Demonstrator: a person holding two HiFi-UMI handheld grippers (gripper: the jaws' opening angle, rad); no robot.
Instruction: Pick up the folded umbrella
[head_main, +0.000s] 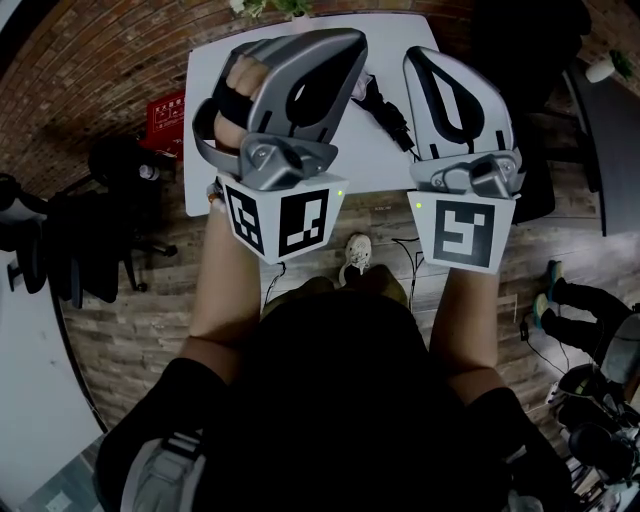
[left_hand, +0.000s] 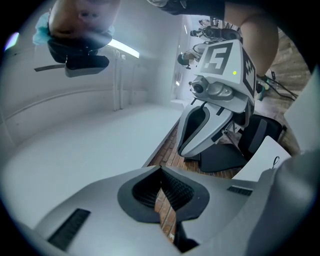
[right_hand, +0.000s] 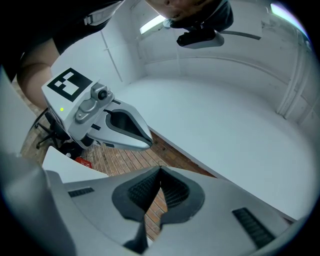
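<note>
Folded umbrella (head_main: 391, 117) — black, narrow — lies on the white table (head_main: 210, 65), mostly hidden.

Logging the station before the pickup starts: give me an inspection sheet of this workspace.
Surface: white table, partly hidden by the tongs.
Job's things: dark elongated thing on the table between the tongs, probably the folded umbrella; untouched.
Clutter: foliage at the table's far edge.
Grippers: left tongs and right tongs both shut, empty, raised over the table.
Cables: thin cables on the floor by a shoe.
Surroundings: plank floor, black chairs, red box.
</note>
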